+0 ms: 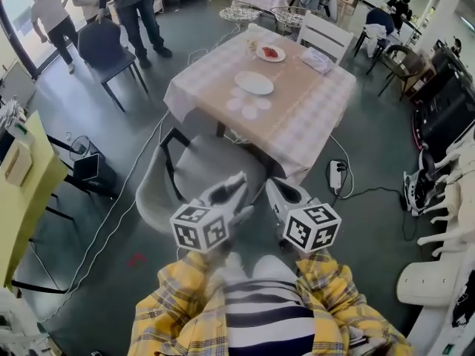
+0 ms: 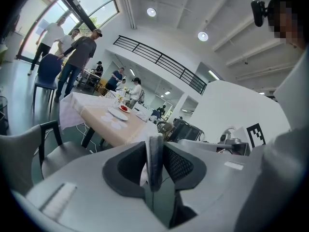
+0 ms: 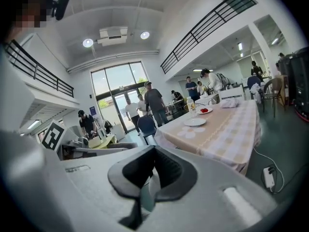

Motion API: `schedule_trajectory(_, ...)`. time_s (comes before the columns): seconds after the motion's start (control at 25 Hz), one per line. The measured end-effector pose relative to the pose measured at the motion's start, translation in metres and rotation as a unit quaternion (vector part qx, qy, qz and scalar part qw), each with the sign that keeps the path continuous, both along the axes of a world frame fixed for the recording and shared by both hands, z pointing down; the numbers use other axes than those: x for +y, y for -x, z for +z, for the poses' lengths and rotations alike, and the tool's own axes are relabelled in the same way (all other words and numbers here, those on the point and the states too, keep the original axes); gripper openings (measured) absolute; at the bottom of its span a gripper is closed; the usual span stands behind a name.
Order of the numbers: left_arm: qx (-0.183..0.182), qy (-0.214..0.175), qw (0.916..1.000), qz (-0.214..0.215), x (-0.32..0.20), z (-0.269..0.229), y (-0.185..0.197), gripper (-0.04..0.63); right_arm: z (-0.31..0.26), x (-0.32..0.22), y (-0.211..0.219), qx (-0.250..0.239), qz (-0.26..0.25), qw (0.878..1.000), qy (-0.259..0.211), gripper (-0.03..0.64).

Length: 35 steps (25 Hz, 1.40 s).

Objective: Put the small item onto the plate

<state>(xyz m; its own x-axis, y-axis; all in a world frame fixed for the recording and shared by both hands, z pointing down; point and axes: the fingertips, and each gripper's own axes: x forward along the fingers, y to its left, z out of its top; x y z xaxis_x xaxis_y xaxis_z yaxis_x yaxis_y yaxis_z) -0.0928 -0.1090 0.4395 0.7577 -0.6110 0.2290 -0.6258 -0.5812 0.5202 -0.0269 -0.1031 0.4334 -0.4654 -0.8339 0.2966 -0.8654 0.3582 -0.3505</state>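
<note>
The left tool point(image 1: 236, 182), grey with a marker cube at its back, has its 2 pads pressed together with nothing pinched. The right tool point(image 1: 274, 190) beside it is likewise pressed together and empty. Both are held side by side, tips close to each other, in front of the person's yellow plaid sleeves point(image 1: 174, 302). They point toward the near corner of the square table covered in a pale checked cloth point(image 1: 312, 117) and are well short of it.

Between the tools and that table stands a grey padded chair point(image 1: 185, 176), tucked against the table's near edge. At the table's middle lies the empty round white plate point(image 1: 254, 83), with a cluster of pale round patches point(image 1: 247, 107) just on its near side. Toward the table's far edge the small red item point(image 1: 270, 51) lies on a smaller white dish point(image 1: 280, 55), well apart from both tools.

A folded white cloth point(image 1: 318, 60) sits at the table's far right. A white slatted chair point(image 1: 325, 35) stands just behind that edge. A white power strip point(image 1: 336, 175) lies on the floor right of the table.
</note>
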Motion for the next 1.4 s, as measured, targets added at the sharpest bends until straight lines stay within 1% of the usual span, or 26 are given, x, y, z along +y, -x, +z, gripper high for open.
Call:
schedule_trajectory(0.16,0.000,0.004,1.0000,0.008,-0.020,0.006,-0.001,0.107,-0.001,-0.020,-0.003,0.004,0.011,1.000,-0.002,-0.002)
schedule_trajectory(0.44,-0.011,0.004,0.9999,0.007,-0.072,0.011,-0.020,0.107,0.000,-0.074,-0.019,0.000,0.012,1.000,-0.010,0.000)
schedule_trajectory(0.64,-0.014,0.009,0.9998,-0.011,-0.121,0.014,-0.039,0.107,0.007,-0.123,-0.036,0.000,-0.004,1.000,-0.003,-0.002)
schedule_trajectory(0.84,-0.009,0.014,0.9994,-0.029,-0.170,0.013,-0.069,0.107,0.007,-0.174,-0.060,0.008,-0.029,1.000,0.003,-0.002)
schedule_trajectory(1.0,-0.013,0.022,0.9987,-0.045,-0.202,0.016,-0.088,0.107,0.010,-0.208,-0.076,0.008,-0.045,0.999,0.009,-0.002)
schedule_trajectory(1.24,-0.018,0.033,0.9964,-0.076,-0.246,0.024,-0.101,0.107,0.018,-0.252,-0.088,0.005,-0.063,0.998,0.019,-0.001)
schedule_trajectory(1.4,-0.024,0.037,0.9952,-0.088,-0.275,0.030,-0.110,0.107,0.024,-0.280,-0.094,0.006,-0.069,0.997,0.024,-0.002)
